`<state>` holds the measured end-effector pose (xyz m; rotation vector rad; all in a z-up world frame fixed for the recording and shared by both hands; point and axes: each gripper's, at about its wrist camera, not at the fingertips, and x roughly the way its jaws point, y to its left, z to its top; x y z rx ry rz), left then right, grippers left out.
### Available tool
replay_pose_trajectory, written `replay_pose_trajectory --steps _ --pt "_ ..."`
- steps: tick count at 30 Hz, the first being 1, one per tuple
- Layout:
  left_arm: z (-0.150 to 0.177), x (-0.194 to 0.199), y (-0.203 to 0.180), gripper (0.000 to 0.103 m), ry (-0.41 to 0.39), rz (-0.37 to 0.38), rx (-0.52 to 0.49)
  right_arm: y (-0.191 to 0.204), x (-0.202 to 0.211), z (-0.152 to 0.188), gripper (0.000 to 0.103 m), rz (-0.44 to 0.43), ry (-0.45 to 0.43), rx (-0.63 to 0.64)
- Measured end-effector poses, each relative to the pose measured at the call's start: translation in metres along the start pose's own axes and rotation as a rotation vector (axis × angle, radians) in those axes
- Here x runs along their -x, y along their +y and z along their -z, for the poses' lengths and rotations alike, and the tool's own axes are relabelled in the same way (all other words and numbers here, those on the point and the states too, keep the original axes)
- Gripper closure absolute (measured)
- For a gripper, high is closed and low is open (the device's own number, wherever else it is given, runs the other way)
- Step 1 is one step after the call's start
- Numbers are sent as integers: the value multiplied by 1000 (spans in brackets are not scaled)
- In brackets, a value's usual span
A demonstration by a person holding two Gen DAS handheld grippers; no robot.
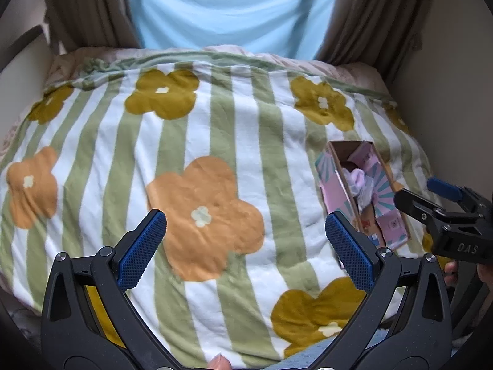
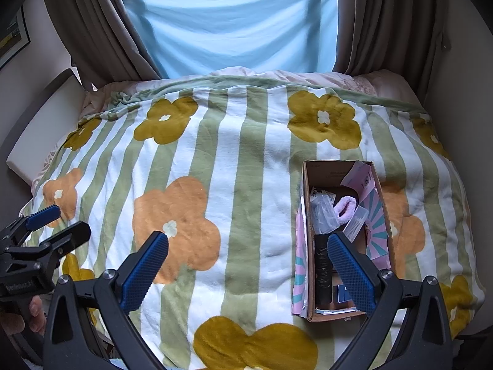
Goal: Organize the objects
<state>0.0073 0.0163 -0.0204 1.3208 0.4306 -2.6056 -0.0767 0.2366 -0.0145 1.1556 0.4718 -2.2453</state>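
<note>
Hovering both tools — left tool (image 1: 246, 246) and right tool (image 2: 248, 263) released, empty — over the bed (image 2: 246, 160), I judge only checking the filled cardboard box (image 2: 308, 234) remains.

Bed covered by a blanket (image 2: 246, 185) with green and white stripes and large flower prints, orange and mustard. Pale pink quilt (image 2: 308, 77) shows past the blanket's far edge at 12 o'clock. Light blue sheet (image 2: 231, 21) hangs over the window at 12 o'clock, brown curtains (image 2: 101, 24) on both sides. Framed picture (image 2: 12, 37) on the wall at 10 o'clock. White padded panel (image 2: 46, 120) at 9 o'clock beside the bed.
</note>
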Motion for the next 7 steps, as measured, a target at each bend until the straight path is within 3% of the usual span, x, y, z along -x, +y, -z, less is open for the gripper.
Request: replay_pose_trajectory --steps 3,7 --pt "0 -1 2 0 -3 -50 1 0 0 0 0 -1 0 1" --pt "-2 -3 8 0 -5 -37 33 0 0 0 0 -1 2 1"
